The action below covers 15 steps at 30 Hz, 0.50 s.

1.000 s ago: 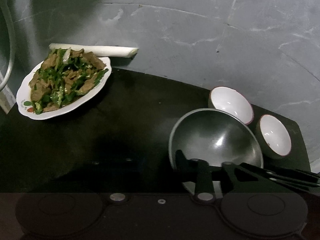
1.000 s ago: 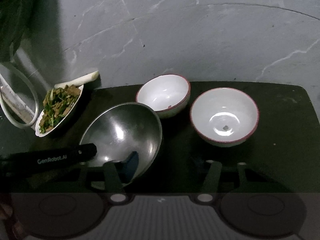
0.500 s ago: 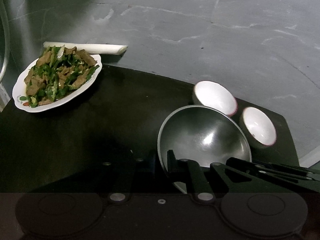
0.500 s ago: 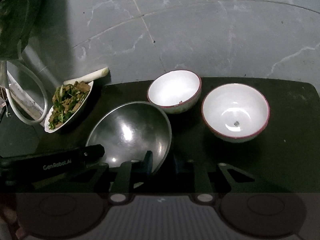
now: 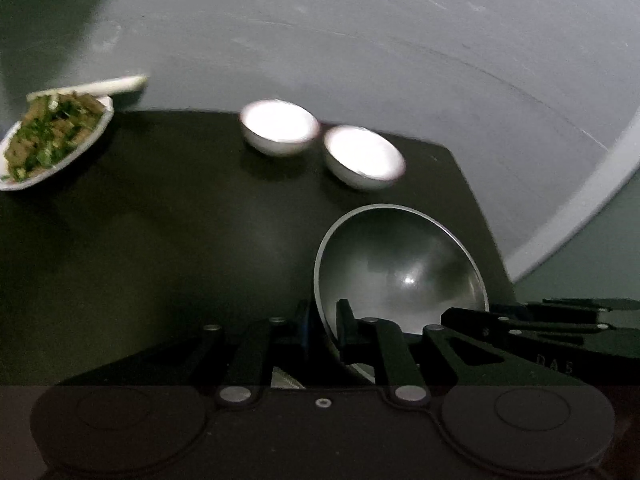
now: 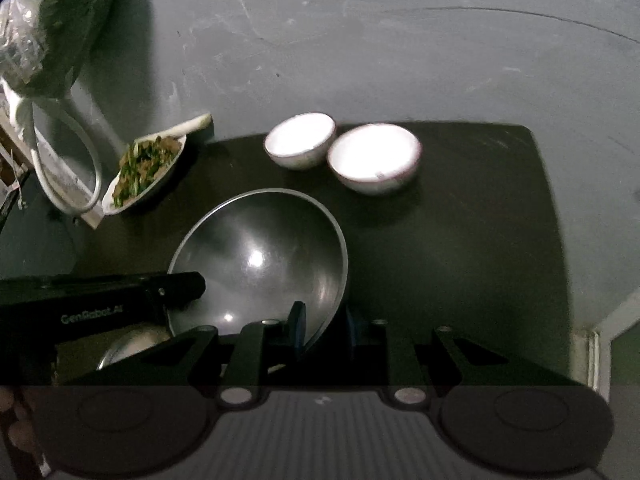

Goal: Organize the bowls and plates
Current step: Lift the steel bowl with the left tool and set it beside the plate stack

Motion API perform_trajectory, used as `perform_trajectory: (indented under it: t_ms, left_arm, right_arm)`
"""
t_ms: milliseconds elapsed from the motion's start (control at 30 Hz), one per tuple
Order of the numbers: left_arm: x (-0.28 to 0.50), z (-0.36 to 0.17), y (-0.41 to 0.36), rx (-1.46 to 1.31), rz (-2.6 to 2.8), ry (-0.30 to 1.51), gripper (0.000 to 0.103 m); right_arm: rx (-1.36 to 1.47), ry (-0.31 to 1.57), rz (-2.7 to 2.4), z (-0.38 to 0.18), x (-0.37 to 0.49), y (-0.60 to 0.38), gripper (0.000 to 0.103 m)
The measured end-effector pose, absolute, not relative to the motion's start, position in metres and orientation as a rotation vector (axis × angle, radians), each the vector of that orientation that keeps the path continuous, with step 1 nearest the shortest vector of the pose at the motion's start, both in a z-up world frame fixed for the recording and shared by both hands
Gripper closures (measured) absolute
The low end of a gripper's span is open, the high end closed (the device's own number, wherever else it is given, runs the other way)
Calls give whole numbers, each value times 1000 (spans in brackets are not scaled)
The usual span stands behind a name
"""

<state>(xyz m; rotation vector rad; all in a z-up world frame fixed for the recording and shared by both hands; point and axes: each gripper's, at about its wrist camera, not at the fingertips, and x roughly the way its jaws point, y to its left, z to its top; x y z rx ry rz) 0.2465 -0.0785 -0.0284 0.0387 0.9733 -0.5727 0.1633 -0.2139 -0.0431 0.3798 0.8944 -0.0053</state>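
We have the steel bowl [image 6: 260, 264] pinched by its near rim, lifted just above the black table [image 6: 480, 240]; left gripper [image 5: 322, 322] and right gripper [image 6: 322, 330] have just been closing, fingers clamped on it. We should keep both hands level, clearing the white bowls [image 6: 374, 156].

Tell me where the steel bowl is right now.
The steel bowl is low in both wrist views, tilted, its rim clamped by the left gripper and the right gripper, nearer the cameras than the two white bowls.
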Motion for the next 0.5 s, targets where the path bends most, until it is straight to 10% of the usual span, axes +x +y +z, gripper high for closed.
perform_trajectory:
  t_ms: [500]
  left_arm:
    - [170, -54, -76, 84, -574, 1077, 87]
  right_arm:
    - [347, 1030, 56, -52, 86, -242, 80]
